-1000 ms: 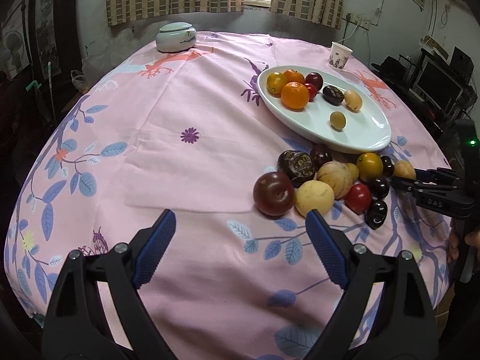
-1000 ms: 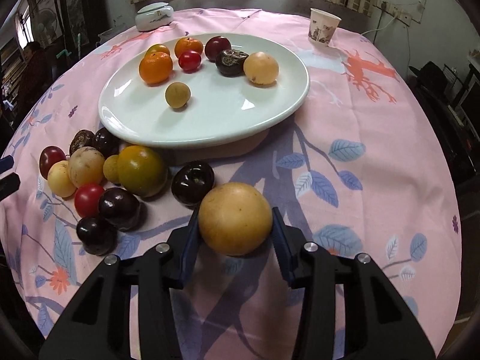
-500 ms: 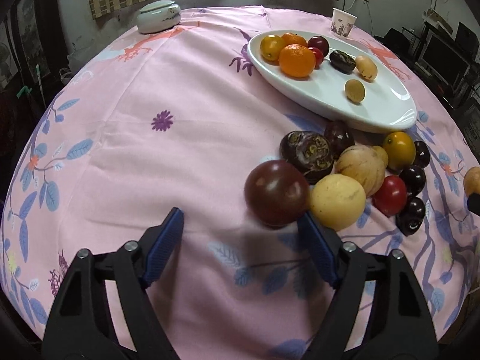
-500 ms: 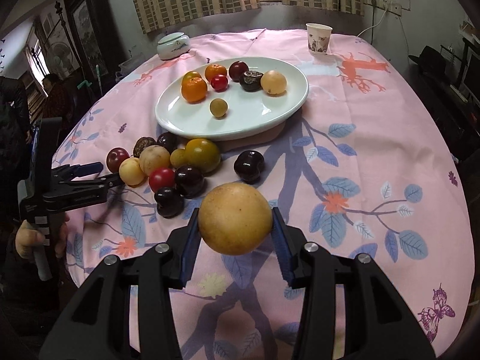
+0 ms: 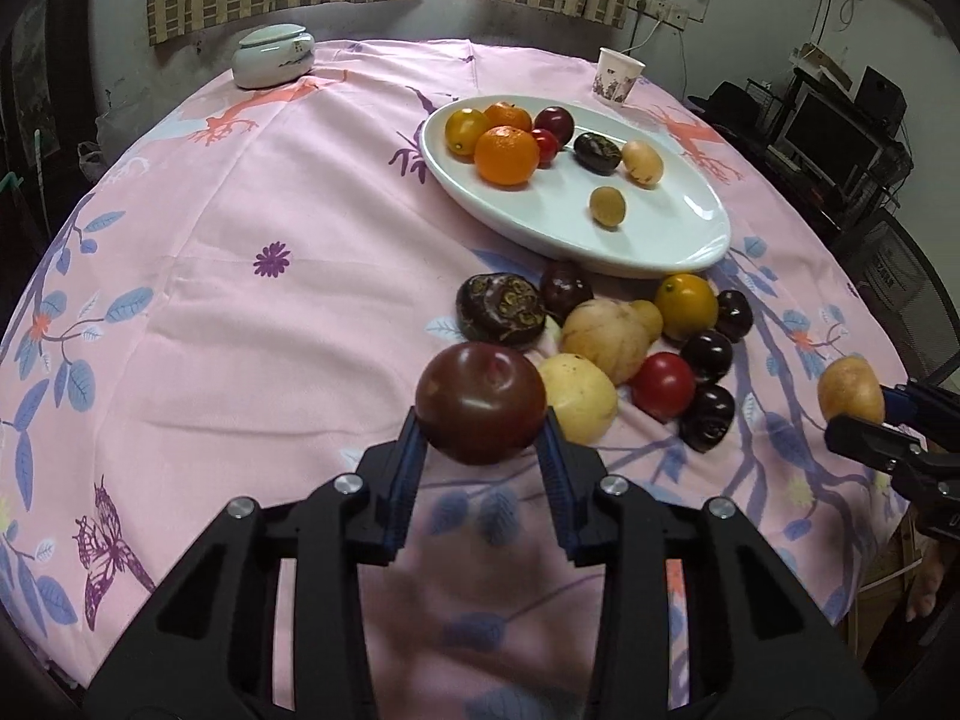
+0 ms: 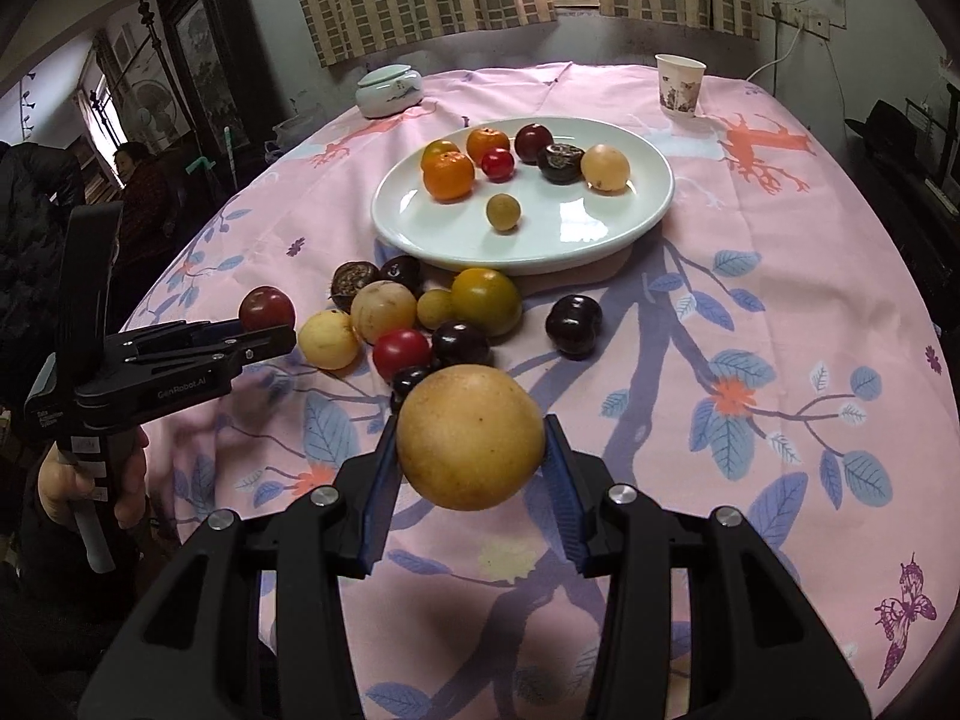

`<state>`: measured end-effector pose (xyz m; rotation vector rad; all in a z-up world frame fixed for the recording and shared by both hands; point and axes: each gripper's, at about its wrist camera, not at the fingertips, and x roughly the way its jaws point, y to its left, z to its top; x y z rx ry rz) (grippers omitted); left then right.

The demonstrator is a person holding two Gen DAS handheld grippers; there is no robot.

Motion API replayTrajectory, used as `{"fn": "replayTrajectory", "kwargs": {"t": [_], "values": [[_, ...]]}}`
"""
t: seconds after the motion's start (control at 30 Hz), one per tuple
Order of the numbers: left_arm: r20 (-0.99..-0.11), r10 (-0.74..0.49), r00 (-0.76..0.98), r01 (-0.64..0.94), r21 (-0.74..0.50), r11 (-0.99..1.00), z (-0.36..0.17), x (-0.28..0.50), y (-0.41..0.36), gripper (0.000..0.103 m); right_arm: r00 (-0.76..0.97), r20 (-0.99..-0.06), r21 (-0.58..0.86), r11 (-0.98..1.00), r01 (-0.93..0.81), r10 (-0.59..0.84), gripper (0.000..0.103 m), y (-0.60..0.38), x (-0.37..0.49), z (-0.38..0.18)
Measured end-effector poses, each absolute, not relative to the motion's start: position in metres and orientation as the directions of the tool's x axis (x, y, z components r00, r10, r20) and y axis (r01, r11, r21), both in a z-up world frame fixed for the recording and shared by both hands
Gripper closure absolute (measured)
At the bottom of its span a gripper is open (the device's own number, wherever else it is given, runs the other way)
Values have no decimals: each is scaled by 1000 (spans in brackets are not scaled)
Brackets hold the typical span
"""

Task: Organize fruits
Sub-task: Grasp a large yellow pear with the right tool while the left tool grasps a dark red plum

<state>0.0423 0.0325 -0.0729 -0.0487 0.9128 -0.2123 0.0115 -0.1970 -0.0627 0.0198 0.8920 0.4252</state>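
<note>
Dark-red plum [image 5: 480,414] sat pinched in the left gripper [image 5: 483,450], whose jaws had just closed on it.
At lower centre, the right gripper [image 6: 471,450] clamped a yellow fruit [image 6: 471,437] below the white plate [image 6: 576,240].

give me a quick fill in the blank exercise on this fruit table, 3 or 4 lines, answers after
1. The left gripper is shut on a dark ____ round fruit.
2. The right gripper holds a round ____ fruit clear of the pink cloth.
3. The white oval plate carries ____ fruits.
4. The white paper cup stands upright ____ the plate.

Missing words: red; yellow; seven; beyond
</note>
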Motion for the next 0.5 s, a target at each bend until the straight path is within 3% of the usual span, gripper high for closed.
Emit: {"fn": "replayTrajectory", "kwargs": {"t": [0.5], "values": [[-738,-271,618,235,-156,959,-46,10,18,66,561,-738,189,913,-362,375,57,-192,1,-56]]}}
